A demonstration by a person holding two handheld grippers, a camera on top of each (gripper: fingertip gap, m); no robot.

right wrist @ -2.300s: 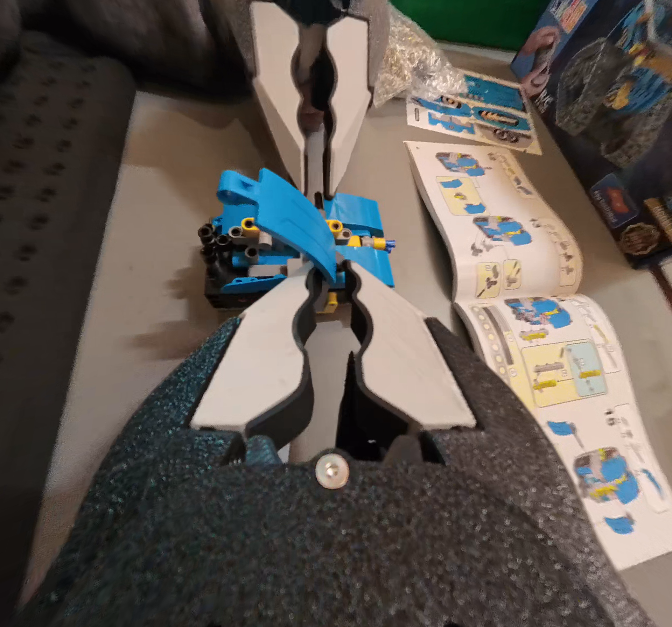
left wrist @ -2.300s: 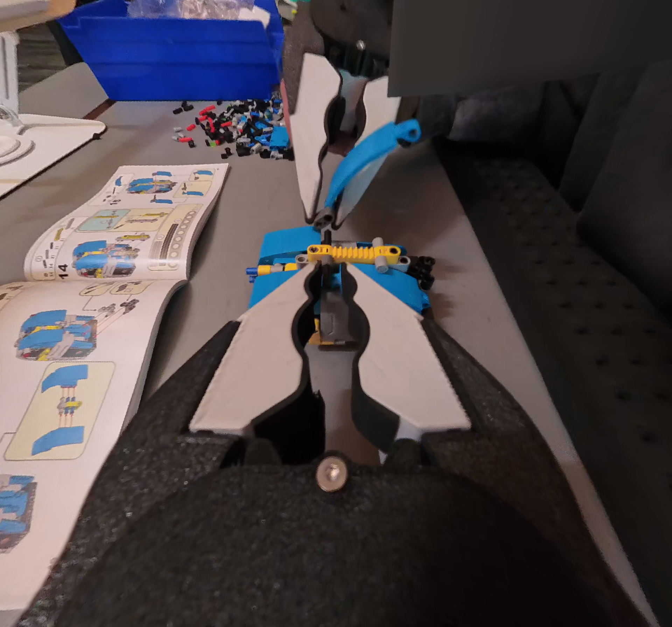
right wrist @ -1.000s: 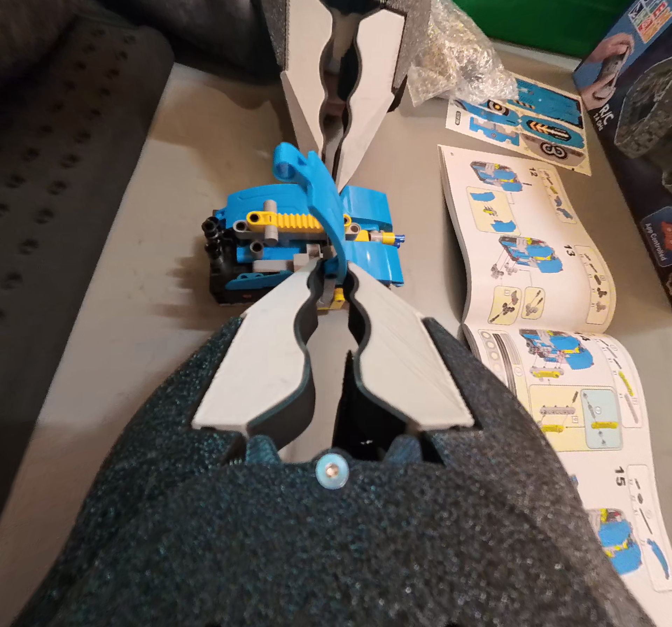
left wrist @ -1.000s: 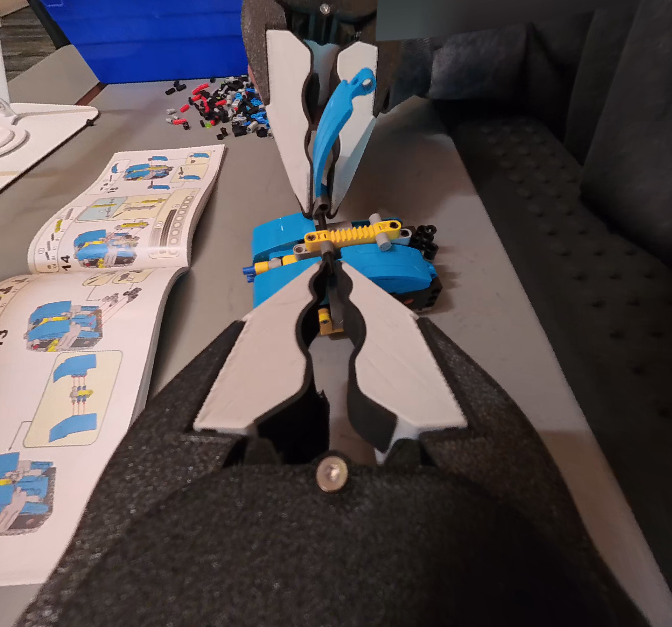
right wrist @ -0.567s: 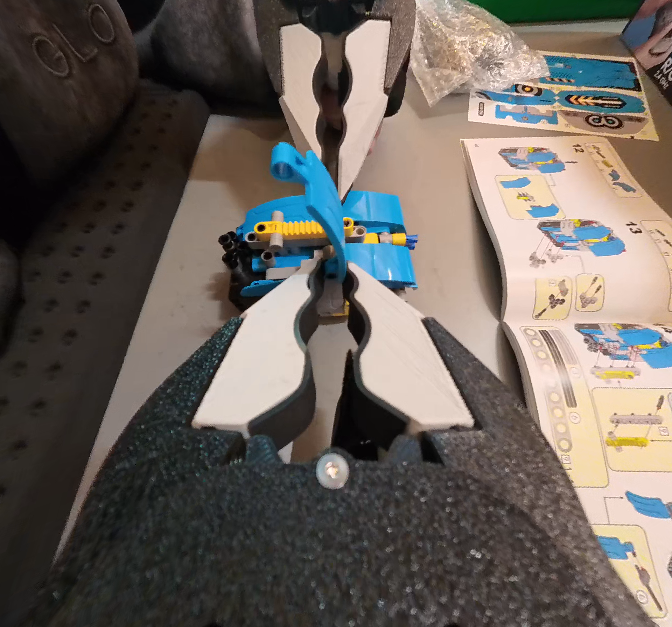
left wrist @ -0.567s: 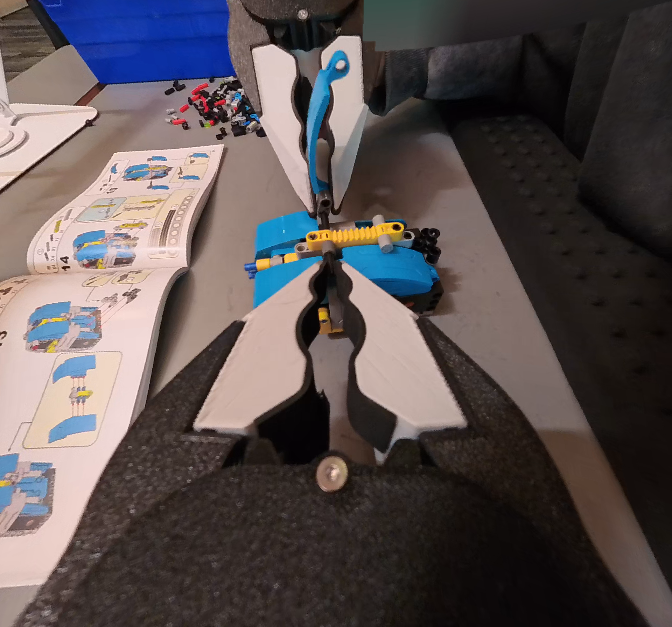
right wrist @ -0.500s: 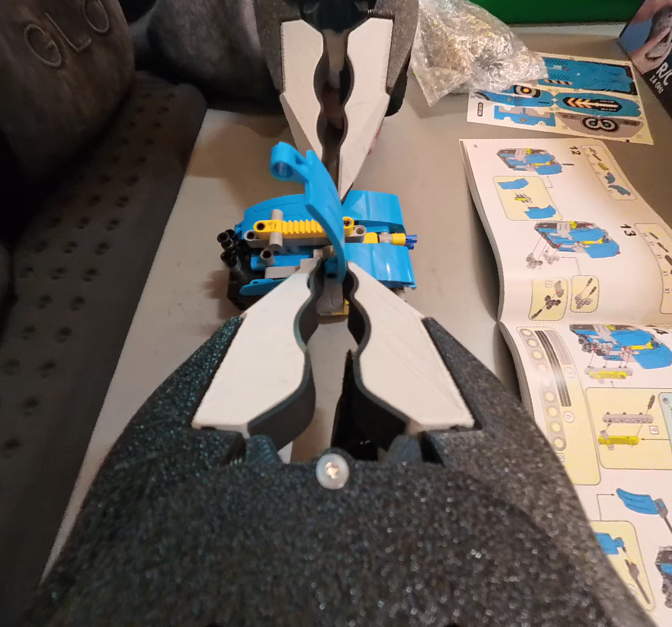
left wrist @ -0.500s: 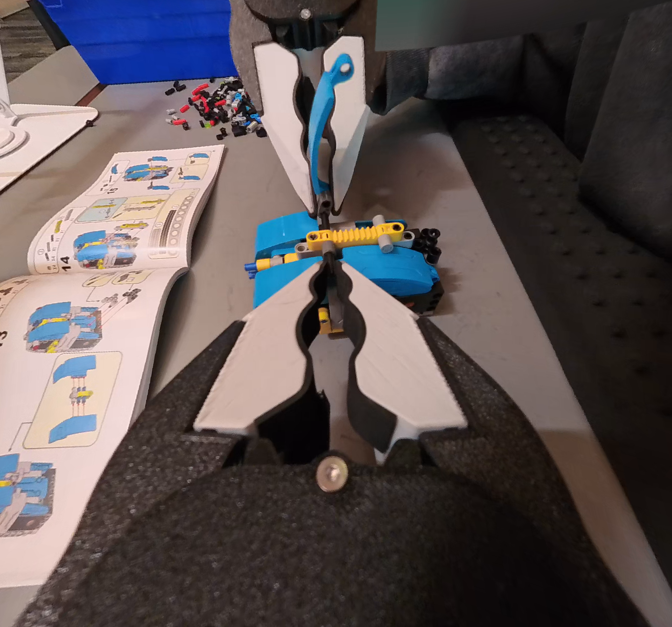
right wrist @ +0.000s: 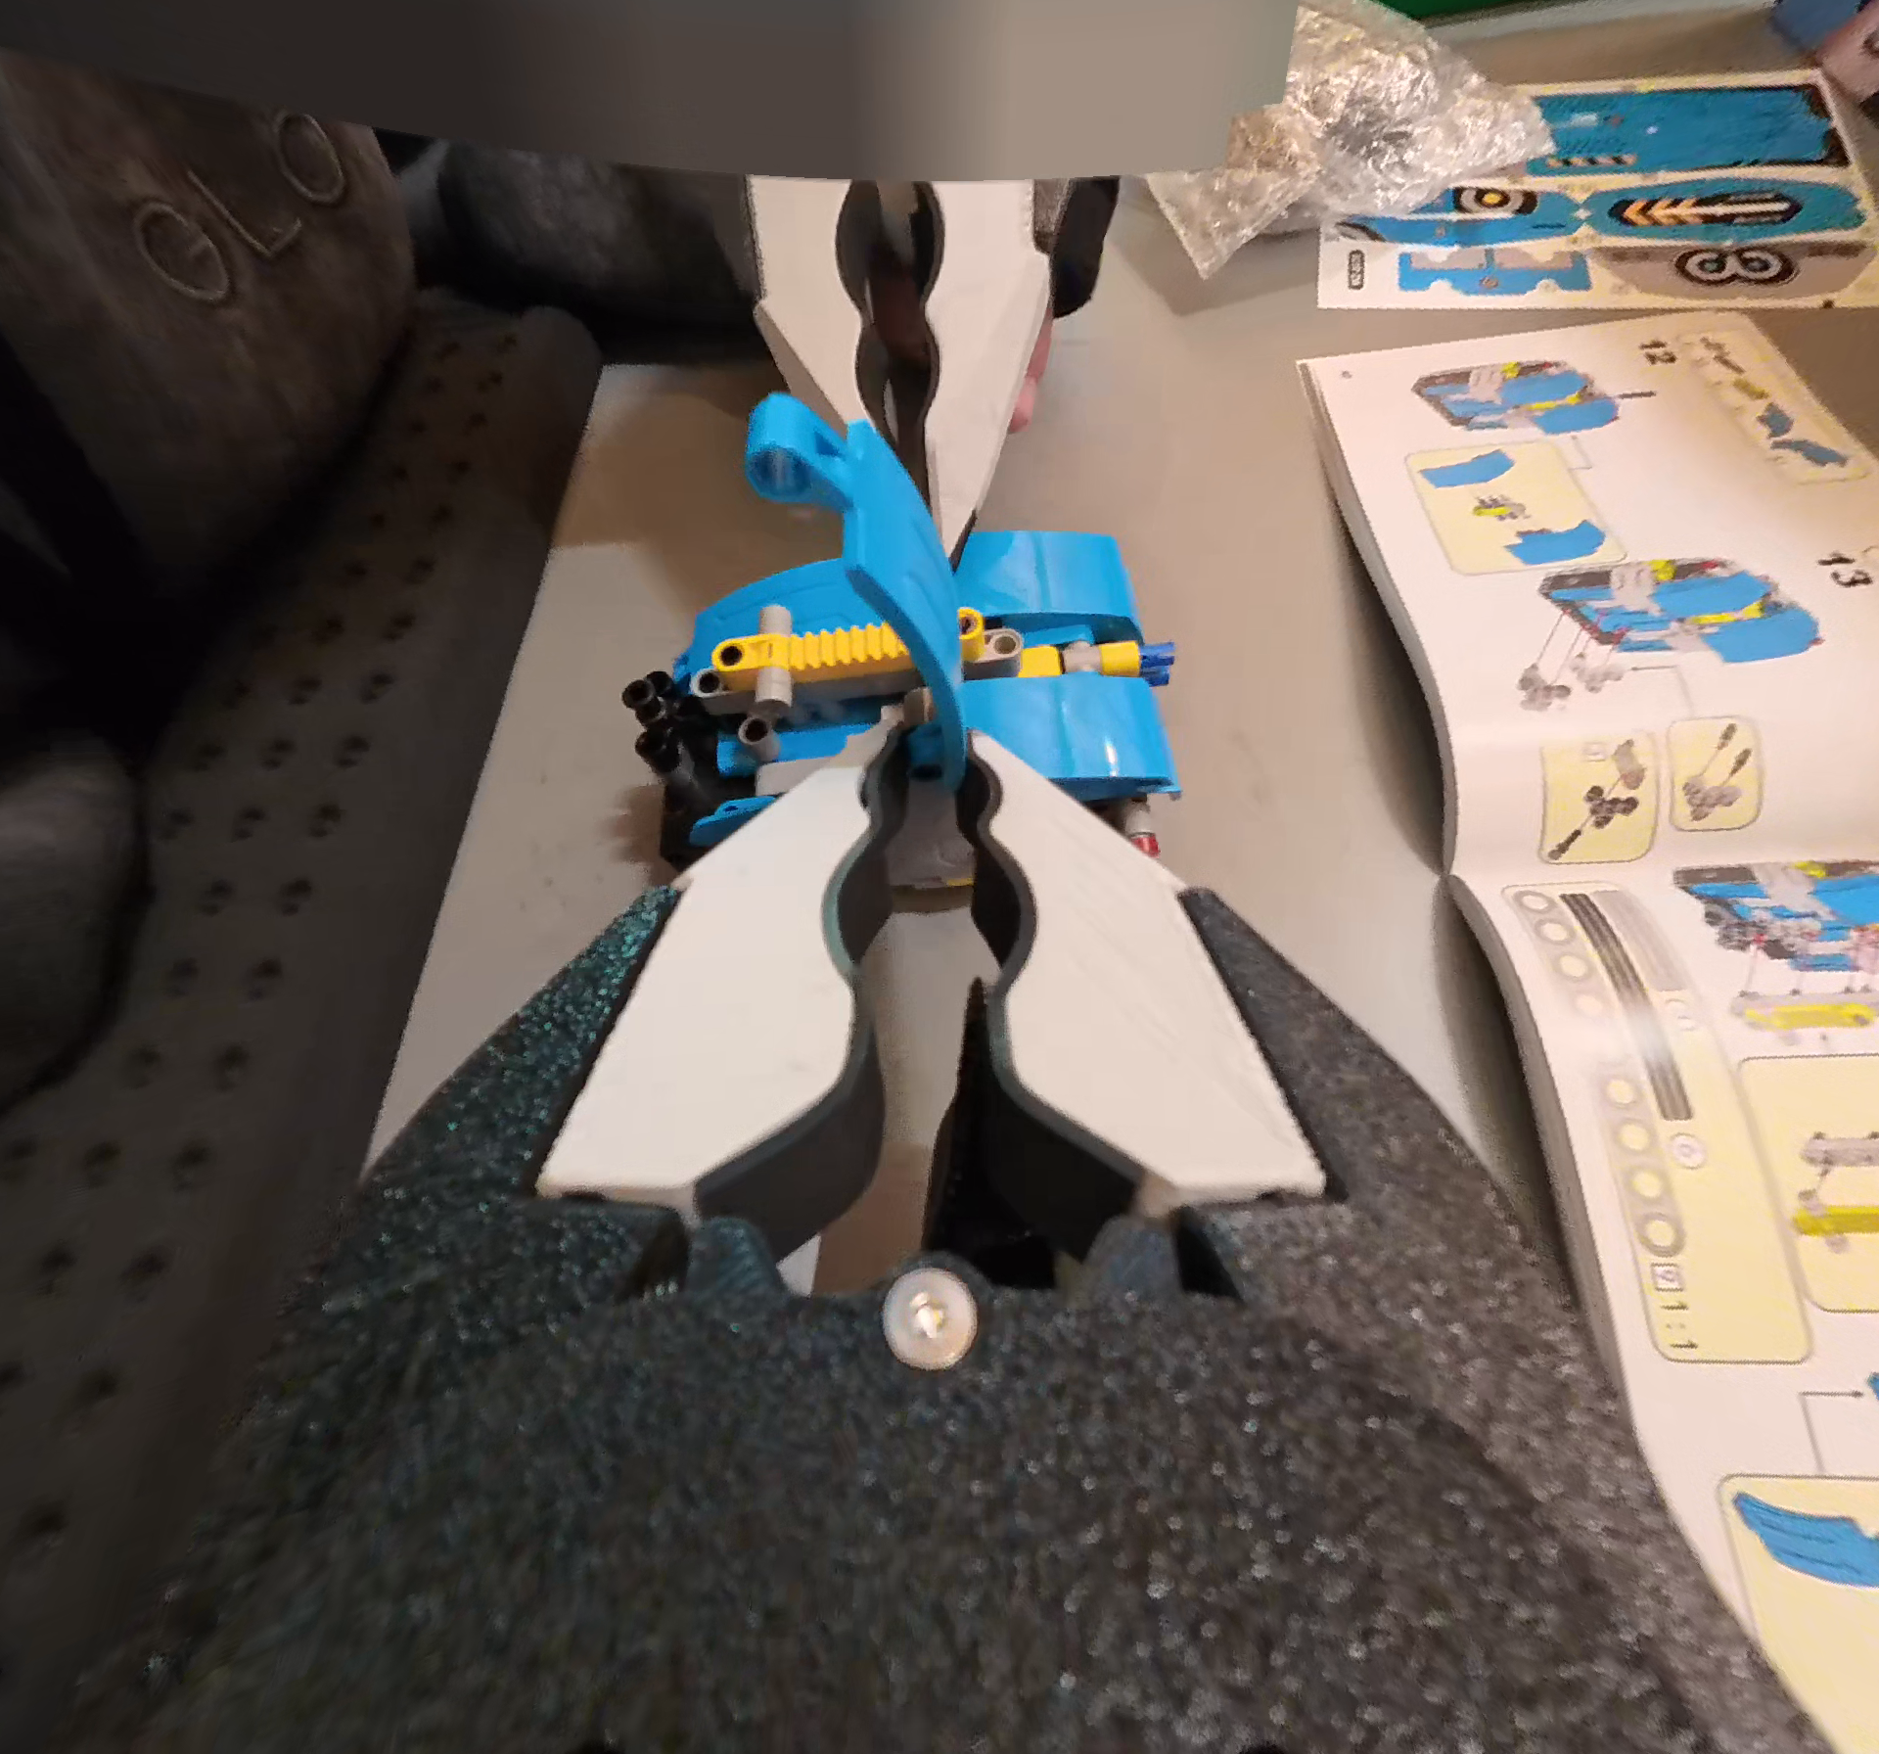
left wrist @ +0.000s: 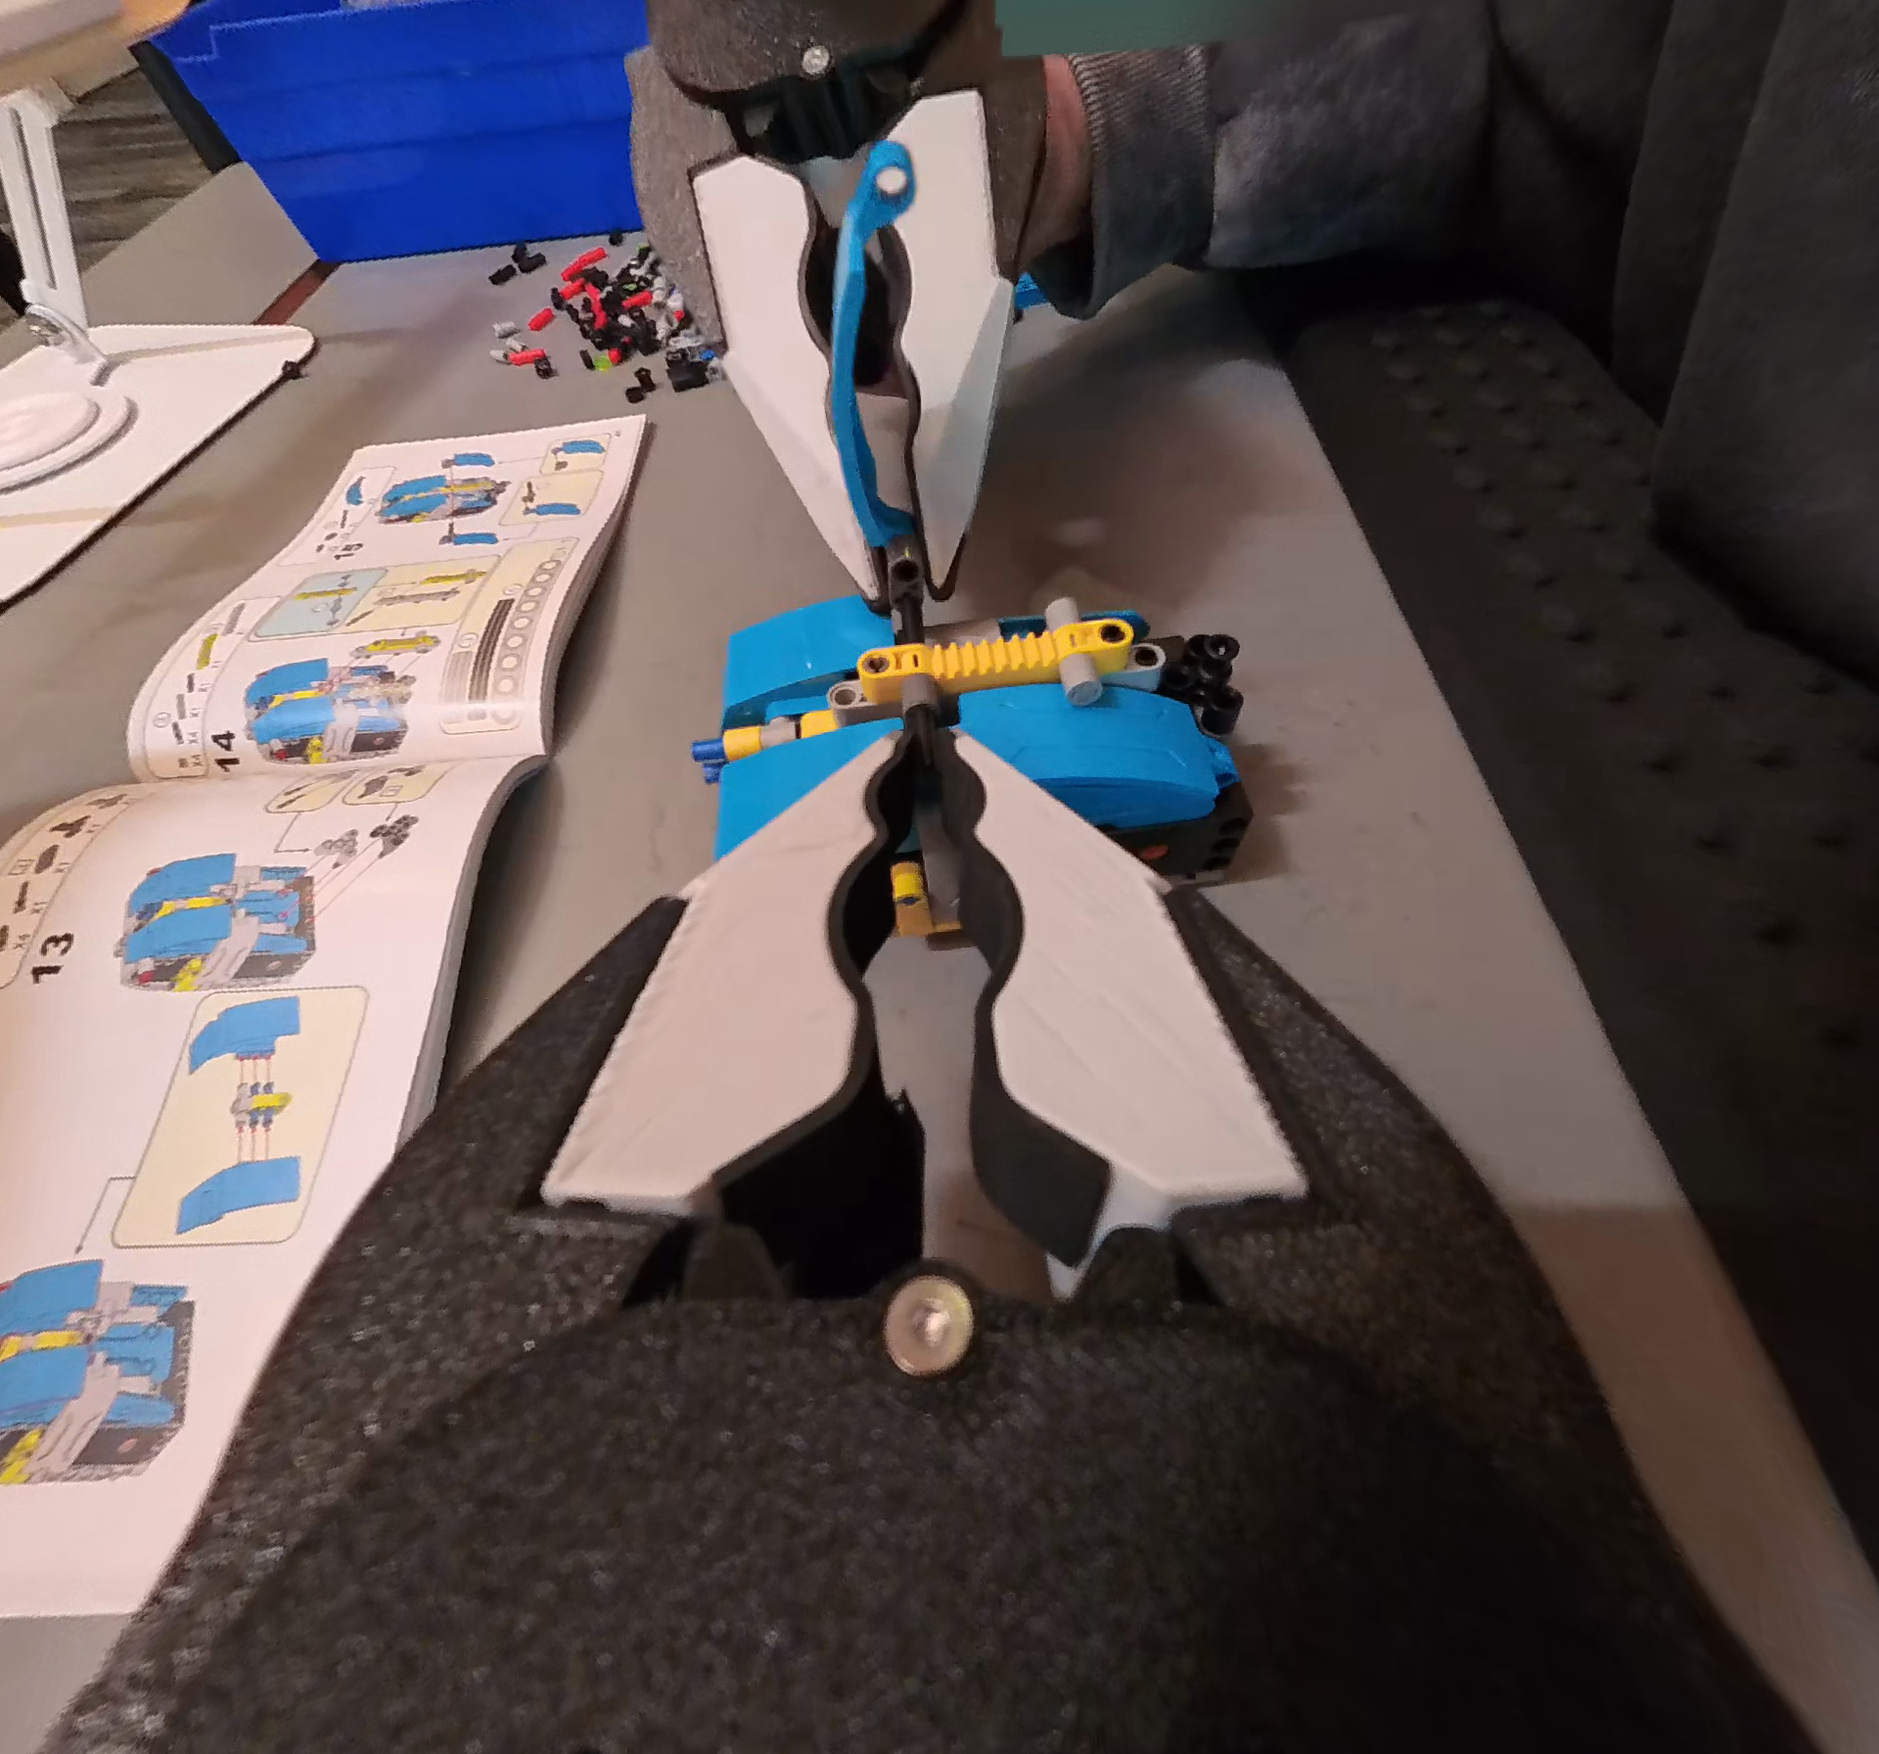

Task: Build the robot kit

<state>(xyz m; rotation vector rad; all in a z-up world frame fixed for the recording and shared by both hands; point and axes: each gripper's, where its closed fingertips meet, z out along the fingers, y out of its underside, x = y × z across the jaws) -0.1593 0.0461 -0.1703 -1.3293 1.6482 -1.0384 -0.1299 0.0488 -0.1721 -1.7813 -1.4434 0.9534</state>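
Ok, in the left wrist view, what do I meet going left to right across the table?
White stand base → open instruction booklet → blue brick model with the yellow toothed bar on top → dark dotted cushion.

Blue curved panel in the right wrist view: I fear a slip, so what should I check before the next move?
1. Right tool shut on the blue curved panel: ok.
2. Left tool shut on the grey end piece of the brick model: ok.
3. Model resting on the table: ok, it appears flat.
4. Panel's lower end seated on the model: cannot tell, the fingertips hide it.
5. Instruction booklet apart from both tools: ok, it lies off to the side.
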